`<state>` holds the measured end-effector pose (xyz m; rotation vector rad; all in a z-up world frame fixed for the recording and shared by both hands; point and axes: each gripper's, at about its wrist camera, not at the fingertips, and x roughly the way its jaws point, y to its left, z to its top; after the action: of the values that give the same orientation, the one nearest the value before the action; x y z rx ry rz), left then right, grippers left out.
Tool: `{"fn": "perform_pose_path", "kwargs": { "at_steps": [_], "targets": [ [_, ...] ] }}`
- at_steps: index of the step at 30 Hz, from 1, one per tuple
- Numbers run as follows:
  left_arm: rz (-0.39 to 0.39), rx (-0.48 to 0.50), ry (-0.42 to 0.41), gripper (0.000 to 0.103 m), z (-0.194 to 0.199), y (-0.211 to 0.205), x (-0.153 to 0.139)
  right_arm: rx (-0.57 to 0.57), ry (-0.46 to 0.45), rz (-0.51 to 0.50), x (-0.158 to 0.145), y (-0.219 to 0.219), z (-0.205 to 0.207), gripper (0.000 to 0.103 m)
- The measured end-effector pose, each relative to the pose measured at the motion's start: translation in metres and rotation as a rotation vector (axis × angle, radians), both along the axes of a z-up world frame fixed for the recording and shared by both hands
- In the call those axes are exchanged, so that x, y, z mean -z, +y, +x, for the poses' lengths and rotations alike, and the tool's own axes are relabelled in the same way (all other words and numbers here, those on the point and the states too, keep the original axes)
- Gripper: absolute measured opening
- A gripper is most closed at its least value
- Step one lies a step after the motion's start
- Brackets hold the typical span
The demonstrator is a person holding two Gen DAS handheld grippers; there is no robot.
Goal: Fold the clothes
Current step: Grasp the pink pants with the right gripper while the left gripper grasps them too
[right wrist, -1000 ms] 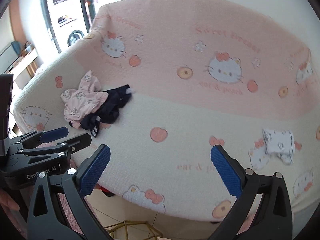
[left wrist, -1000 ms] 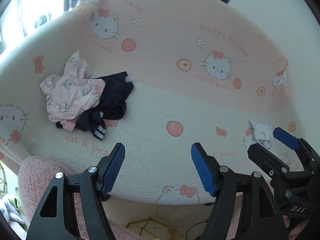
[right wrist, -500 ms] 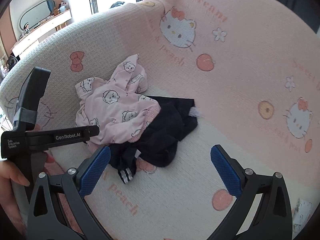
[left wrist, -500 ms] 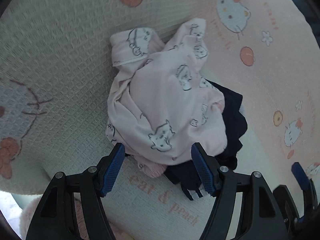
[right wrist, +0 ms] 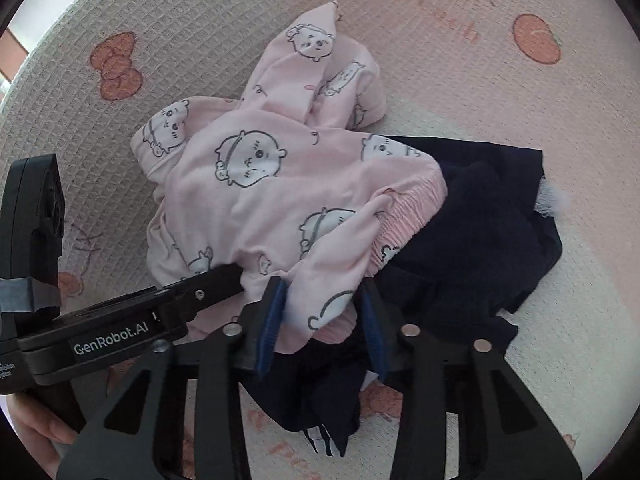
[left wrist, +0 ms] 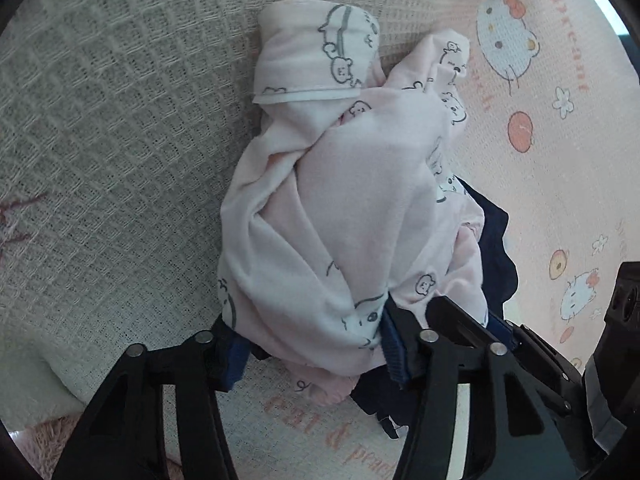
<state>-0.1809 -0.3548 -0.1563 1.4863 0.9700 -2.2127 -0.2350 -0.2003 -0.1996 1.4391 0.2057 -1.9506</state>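
Observation:
A crumpled pink garment (left wrist: pixel 352 216) with a cartoon print lies on a dark navy garment (right wrist: pixel 480 248). Both rest on a sofa under a pink and cream cartoon-cat cover (left wrist: pixel 100 140). My left gripper (left wrist: pixel 316 356) is open, its blue pads on either side of the pink garment's near edge. My right gripper (right wrist: pixel 322 330) is shut on a bunched fold of the pink garment (right wrist: pixel 280 184) beside its elastic waistband. The left gripper (right wrist: pixel 224 276) touches the same garment just left of the right one. Most of the navy garment (left wrist: pixel 496 248) is hidden under the pink one.
The sofa cover (right wrist: pixel 200 20) rises into a backrest behind the pile. A hand (right wrist: pixel 36 440) holds the left tool at the lower left. Something pink and fluffy (left wrist: pixel 40 436) shows at the bottom left, by the sofa's front edge.
Both grippers moved in from the sofa's front to the clothes pile. The right gripper's fingers closed on the pink garment. The left gripper's fingers narrowed only slightly around its edge.

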Motion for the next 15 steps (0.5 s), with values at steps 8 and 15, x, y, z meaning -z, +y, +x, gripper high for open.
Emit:
{"fn": "perform_pose_path", "kwargs": {
  "at_steps": [8, 15],
  "targets": [
    [-0.341, 0.239, 0.134, 0.026, -0.01, 0.07, -0.06, 0.069, 0.12, -0.06, -0.057, 0.049, 0.03, 0.011],
    [-0.184, 0.468, 0.286, 0.024, 0.013, 0.151, -0.116, 0.167, 0.223, -0.113, -0.11, 0.118, 0.077, 0.011]
  ]
}}
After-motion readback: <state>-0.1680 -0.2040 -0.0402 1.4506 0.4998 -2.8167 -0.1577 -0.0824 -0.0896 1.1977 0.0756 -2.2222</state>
